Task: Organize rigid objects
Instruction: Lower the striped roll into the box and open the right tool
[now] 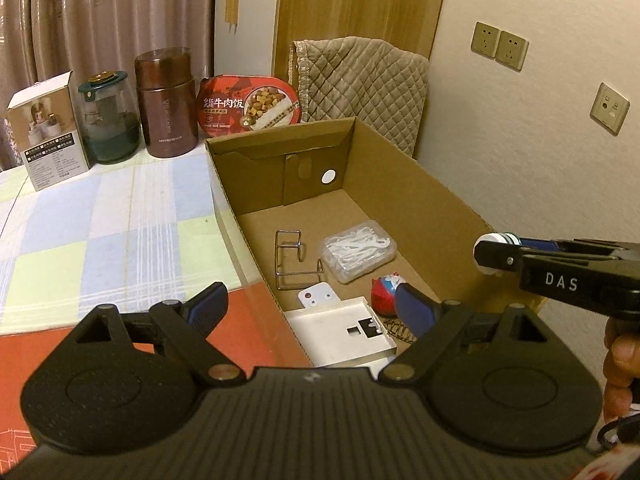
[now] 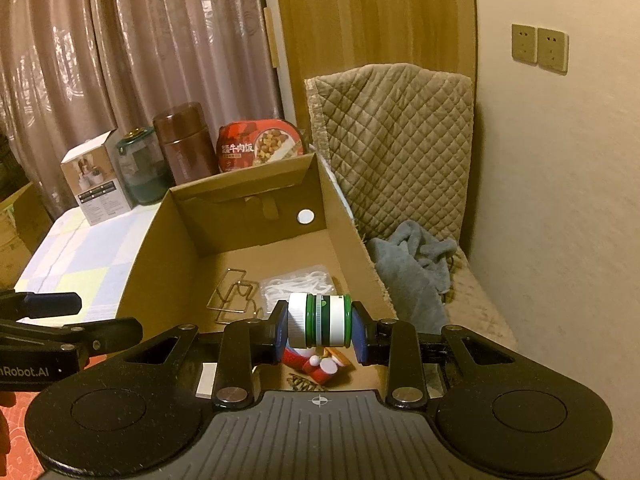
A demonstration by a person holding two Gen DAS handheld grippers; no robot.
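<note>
An open cardboard box (image 1: 420, 184) (image 2: 160, 248) stands on the table. Inside lie a wire rack (image 1: 290, 258) (image 2: 234, 294), a clear case of floss picks (image 1: 360, 250) (image 2: 298, 280), a white flat plastic part (image 1: 340, 330), and a red and blue toy figure (image 1: 384, 292) (image 2: 320, 364). My right gripper (image 2: 320, 326) is shut on a small white and green bottle (image 2: 320, 320) and holds it sideways above the box; it also shows in the left wrist view (image 1: 496, 254). My left gripper (image 1: 312, 300) is open and empty over the box's near left wall.
At the table's far end stand a small printed carton (image 1: 48, 132), a glass jar (image 1: 108, 120), a brown flask (image 1: 166, 104) and a red meal tub (image 1: 248, 106). A padded chair (image 2: 396, 152) with a grey towel (image 2: 412, 268) stands to the right, by the wall.
</note>
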